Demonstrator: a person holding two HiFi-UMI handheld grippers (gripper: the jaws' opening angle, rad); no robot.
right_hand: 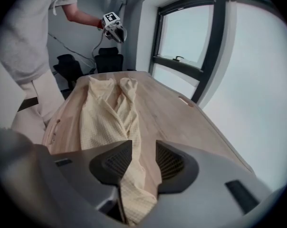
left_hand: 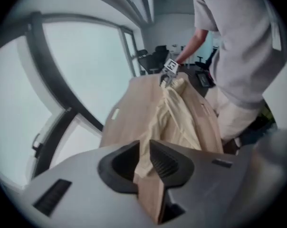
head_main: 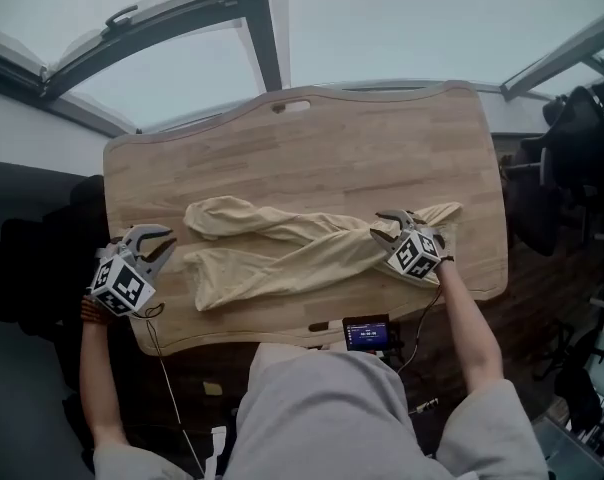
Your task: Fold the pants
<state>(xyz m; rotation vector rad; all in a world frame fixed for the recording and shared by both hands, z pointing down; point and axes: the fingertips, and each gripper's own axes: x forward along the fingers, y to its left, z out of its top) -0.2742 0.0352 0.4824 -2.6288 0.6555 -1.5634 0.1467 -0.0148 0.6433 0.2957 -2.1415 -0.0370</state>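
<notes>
Cream pants (head_main: 282,248) lie lengthwise across the wooden table (head_main: 332,148), leg ends at the left and waist end at the right. My right gripper (head_main: 390,226) rests on the waist end, shut on a bunch of the fabric. In the right gripper view the cloth (right_hand: 103,113) rises from the table and runs between the jaws of my right gripper (right_hand: 143,156). My left gripper (head_main: 168,248) hovers over the table's left edge, apart from the leg ends. In the left gripper view the jaws of my left gripper (left_hand: 144,151) stand a narrow slit apart with nothing gripped. The pants (left_hand: 174,118) show far beyond them.
A small black device with a lit screen (head_main: 367,333) and a cable sits at the table's front edge. A slot handle (head_main: 292,105) is cut near the far edge. Black office chairs (head_main: 572,158) stand to the right, and large windows lie beyond the table.
</notes>
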